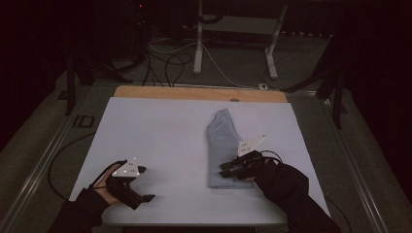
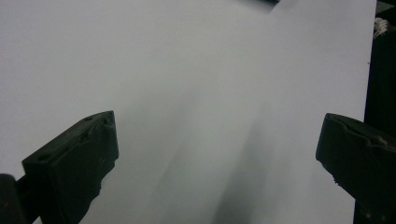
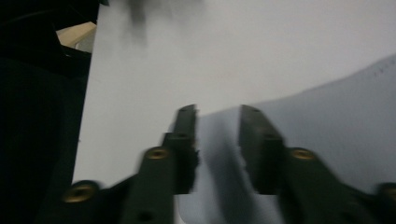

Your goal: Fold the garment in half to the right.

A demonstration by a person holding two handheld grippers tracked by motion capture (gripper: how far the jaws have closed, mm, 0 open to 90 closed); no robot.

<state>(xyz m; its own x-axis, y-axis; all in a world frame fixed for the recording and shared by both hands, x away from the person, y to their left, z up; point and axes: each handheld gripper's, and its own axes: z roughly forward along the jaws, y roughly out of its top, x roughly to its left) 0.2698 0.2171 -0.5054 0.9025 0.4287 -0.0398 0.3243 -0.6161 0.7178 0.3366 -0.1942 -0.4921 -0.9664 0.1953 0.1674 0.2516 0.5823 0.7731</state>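
Folded grey-blue cloth [image 1: 223,150] lies flat right of centre on white sheet [image 1: 155,141] covering table, long axis near-to-far. Right gripper [image 1: 227,170] over cloth's near end; jaws narrowly apart, pads not pressing cloth, cloth seen below gap in right gripper view [image 3: 327,126]. Left gripper [image 1: 144,184] at near-left over bare sheet, jaws wide, nothing between. Wooden table edge [image 1: 194,93] along far side.

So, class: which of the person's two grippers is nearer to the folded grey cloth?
The right. The right gripper sits at the near end of the folded grey cloth, with its jaws apart. The left gripper rests well off to the cloth's left, over bare white table cover.
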